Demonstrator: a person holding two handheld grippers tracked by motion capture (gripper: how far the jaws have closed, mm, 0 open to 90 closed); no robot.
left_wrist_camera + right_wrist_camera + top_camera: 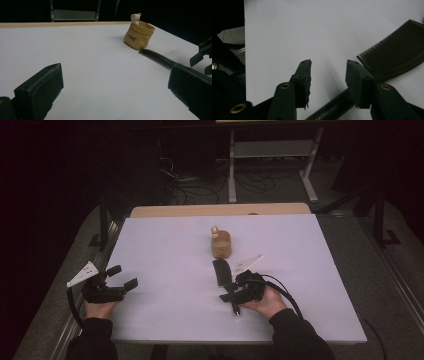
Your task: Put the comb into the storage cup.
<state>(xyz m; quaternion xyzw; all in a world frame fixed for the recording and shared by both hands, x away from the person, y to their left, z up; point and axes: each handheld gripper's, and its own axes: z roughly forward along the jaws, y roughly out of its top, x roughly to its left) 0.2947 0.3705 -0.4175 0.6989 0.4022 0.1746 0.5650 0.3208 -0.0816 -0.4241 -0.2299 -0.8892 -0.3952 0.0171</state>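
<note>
Comb lies flat on the white table, just in front of the tan pouch-shaped cup with the little bear on its rim. It looks light, stiff and thin, with a smooth handle likely to slip; the handle, not the fine teeth, seems the safer hold. The right gripper straddles that handle, jaws half open with a gap on each side, pressing nothing. The left gripper rests wide open and empty, well apart.

Dark sleeves, black hand-held gripper, brass screws, trailing cable
</note>
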